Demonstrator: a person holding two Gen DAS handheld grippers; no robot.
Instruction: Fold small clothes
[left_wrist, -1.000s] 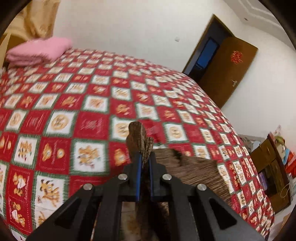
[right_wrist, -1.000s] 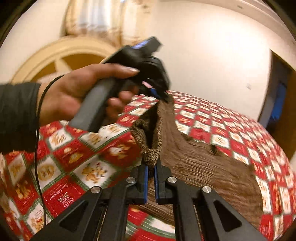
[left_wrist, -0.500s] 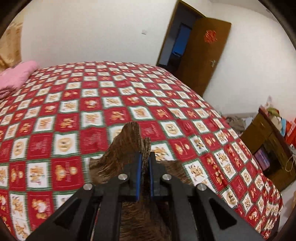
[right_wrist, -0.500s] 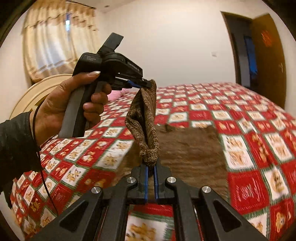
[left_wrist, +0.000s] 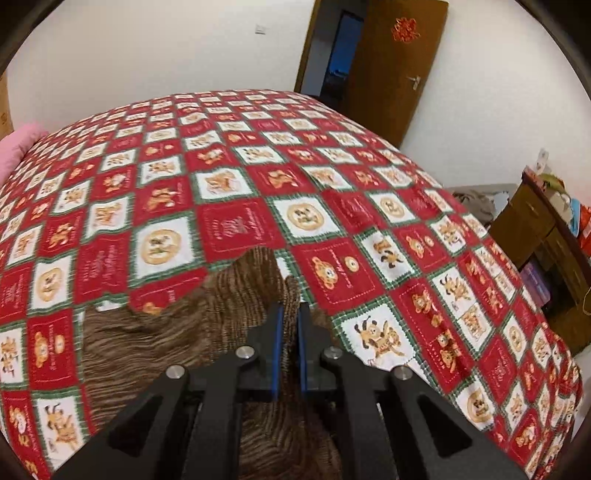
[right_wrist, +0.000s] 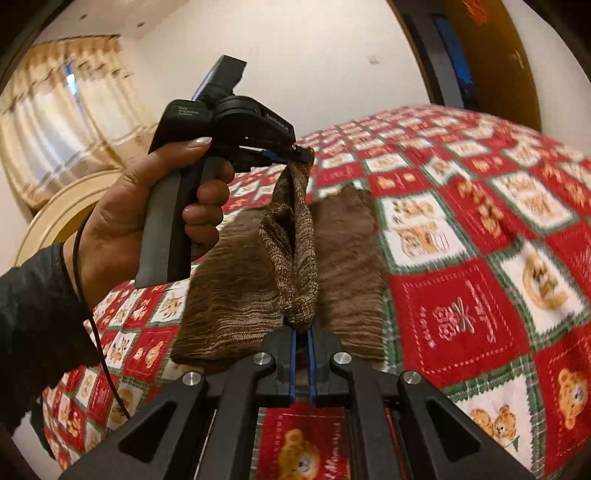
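Note:
A small brown knit garment lies partly on the red patchwork bedspread. Its ribbed band is lifted and stretched between both grippers. My right gripper is shut on the near end of the band. My left gripper, held in a hand, is shut on the far end above the bed. In the left wrist view the left gripper pinches the brown knit garment, which drapes down onto the bedspread.
A pink pillow lies at the bed's far left. A brown door stands open beyond the bed. A wooden cabinet with clutter stands right of the bed. A curtain and a curved headboard are behind the left hand.
Both grippers kept their hold on the band and swung with it across the bed toward the door side. The garment's body now lies flatter on the bedspread.

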